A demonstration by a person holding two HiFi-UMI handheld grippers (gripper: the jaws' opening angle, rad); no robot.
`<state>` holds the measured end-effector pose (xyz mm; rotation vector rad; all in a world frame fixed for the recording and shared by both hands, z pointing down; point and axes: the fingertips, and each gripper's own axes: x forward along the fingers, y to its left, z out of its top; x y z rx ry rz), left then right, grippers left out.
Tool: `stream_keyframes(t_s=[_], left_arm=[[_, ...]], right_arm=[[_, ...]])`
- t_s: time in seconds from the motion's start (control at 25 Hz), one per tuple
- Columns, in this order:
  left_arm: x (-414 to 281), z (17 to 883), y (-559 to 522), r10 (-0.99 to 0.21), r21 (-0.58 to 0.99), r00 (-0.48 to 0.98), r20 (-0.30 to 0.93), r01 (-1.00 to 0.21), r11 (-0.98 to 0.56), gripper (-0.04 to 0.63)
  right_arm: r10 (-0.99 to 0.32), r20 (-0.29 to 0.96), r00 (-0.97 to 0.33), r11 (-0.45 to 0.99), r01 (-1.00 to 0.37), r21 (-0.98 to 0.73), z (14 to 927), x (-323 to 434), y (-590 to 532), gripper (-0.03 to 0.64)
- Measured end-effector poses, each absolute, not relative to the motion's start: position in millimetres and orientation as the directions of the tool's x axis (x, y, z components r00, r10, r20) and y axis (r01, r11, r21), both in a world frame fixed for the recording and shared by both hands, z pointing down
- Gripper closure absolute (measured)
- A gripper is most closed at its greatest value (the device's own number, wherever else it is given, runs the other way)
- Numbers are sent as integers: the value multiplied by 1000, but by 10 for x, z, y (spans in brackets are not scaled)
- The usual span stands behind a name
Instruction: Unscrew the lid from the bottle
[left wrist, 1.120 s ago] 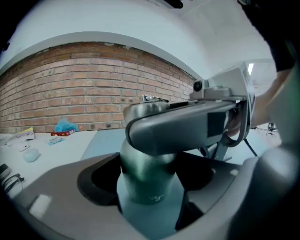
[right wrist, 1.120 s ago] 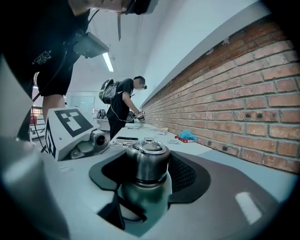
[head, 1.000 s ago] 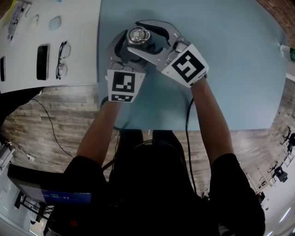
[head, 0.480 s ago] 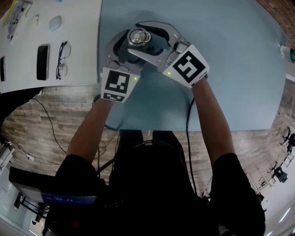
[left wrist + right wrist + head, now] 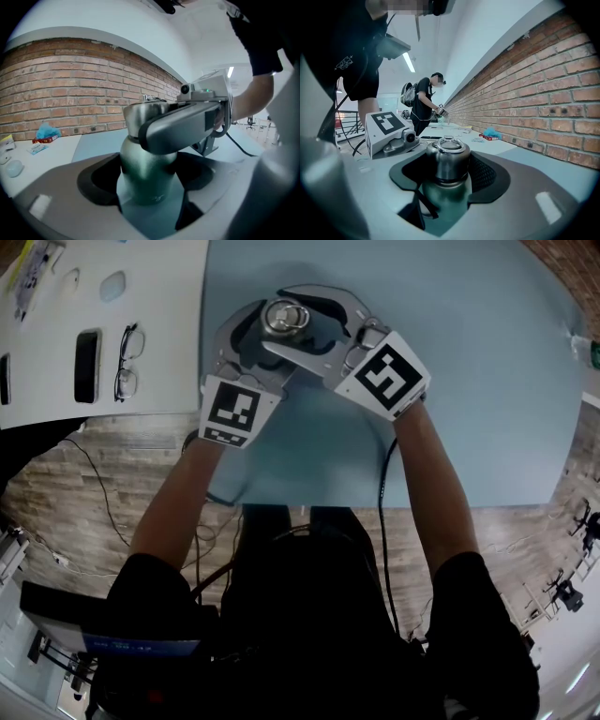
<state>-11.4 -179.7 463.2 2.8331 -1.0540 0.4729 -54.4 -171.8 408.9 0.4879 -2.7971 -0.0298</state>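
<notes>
A green metal bottle [image 5: 146, 176] stands upright on the light blue table [image 5: 469, 381], topped by a steel lid [image 5: 283, 316] with a ring handle. My left gripper [image 5: 259, 335] reaches in from the near left, and its dark pads clasp the bottle's body [image 5: 445, 199] below the neck. From the near right, my right gripper [image 5: 298, 321] sits higher, shut on the lid [image 5: 448, 158]. In the left gripper view, one right jaw crosses in front of the lid [image 5: 138, 114]. The bottle's lower part is hidden by the jaws.
To the left is a white table [image 5: 159, 296] with a phone [image 5: 86, 365], glasses [image 5: 127, 362] and small items. A cable [image 5: 382, 486] hangs off the blue table's near edge. A brick wall [image 5: 56, 89] lies beyond the table, and a person [image 5: 424, 101] stands far off.
The left gripper's marker cube has swung a little to the left and tilted, as the left wrist turned. The right gripper and the lid look unmoved.
</notes>
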Motion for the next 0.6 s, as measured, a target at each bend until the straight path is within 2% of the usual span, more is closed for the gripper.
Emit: stream_keyframes(t_s=[0.4,0.6], left_arm=[[-108,4639,-1768,-529,-33,785,322,-549,-835,238],[-108,4631,-1764,-527,-35,788,318,-545,-838,238]], right_arm=[[-318,291,-902,947,-314,61,4092,-555,-1705,357],[-316,279,-907,948,-315,51,4080,-558,-1701,357]])
